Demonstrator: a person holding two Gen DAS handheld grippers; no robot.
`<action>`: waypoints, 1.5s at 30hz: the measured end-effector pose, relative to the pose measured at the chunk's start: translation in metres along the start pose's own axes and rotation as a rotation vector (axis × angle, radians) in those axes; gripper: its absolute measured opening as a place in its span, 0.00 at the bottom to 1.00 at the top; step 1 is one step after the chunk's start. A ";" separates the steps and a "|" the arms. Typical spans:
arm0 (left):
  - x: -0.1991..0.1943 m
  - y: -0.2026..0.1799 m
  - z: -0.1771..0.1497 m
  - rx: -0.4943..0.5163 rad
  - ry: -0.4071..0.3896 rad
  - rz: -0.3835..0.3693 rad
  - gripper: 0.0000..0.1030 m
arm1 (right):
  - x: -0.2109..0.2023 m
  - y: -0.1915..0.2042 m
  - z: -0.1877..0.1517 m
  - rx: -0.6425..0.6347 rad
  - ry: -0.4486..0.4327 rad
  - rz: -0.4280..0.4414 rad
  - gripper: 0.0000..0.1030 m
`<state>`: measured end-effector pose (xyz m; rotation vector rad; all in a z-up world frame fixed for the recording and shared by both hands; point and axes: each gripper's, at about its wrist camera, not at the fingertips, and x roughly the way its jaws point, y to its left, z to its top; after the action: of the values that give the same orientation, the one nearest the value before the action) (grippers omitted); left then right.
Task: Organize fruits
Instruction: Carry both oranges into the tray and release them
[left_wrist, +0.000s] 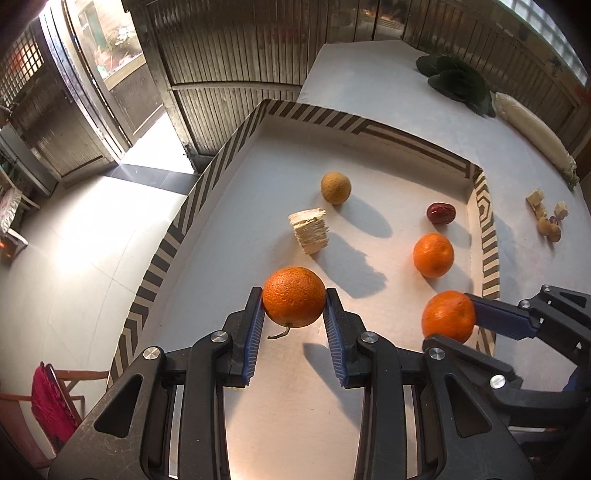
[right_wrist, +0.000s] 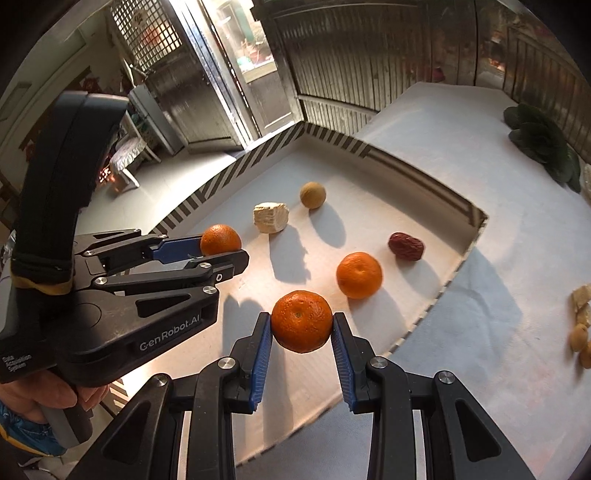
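Note:
My left gripper (left_wrist: 294, 308) is shut on a stemmed orange (left_wrist: 293, 296) and holds it above the striped-rim tray (left_wrist: 207, 177). My right gripper (right_wrist: 302, 326) is shut on a mandarin (right_wrist: 301, 320) above the tray's near right part; it also shows in the left wrist view (left_wrist: 448, 320). In the tray lie another mandarin (left_wrist: 433, 254) (right_wrist: 359, 275), a red date (left_wrist: 440, 213) (right_wrist: 405, 246), a tan round fruit (left_wrist: 335, 187) (right_wrist: 312, 195) and a pale layered block (left_wrist: 309, 230) (right_wrist: 270, 217). The left gripper with its orange (right_wrist: 220, 239) shows in the right wrist view.
On the white tablecloth (left_wrist: 388, 85) right of the tray lie dark leafy greens (left_wrist: 456, 83) (right_wrist: 541, 142), a white radish (left_wrist: 532, 127), and a small pile of pale pieces and tan fruits (left_wrist: 546, 216) (right_wrist: 580, 325). Beyond the tray's left rim is open floor with a red-draped chair (left_wrist: 51, 402).

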<state>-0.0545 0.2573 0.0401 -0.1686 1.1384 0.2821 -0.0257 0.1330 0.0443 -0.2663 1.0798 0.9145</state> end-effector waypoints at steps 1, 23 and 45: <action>0.001 0.000 0.000 0.001 0.000 0.003 0.30 | 0.003 0.001 0.001 -0.006 0.007 -0.003 0.31; 0.012 0.004 -0.001 -0.047 0.037 0.022 0.41 | 0.019 0.008 0.007 -0.044 0.044 -0.018 0.43; -0.046 -0.052 0.018 0.016 -0.117 0.006 0.66 | -0.072 -0.051 -0.016 0.134 -0.157 -0.108 0.44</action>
<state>-0.0405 0.2067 0.0885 -0.1329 1.0248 0.2849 -0.0094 0.0552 0.0860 -0.1377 0.9678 0.7507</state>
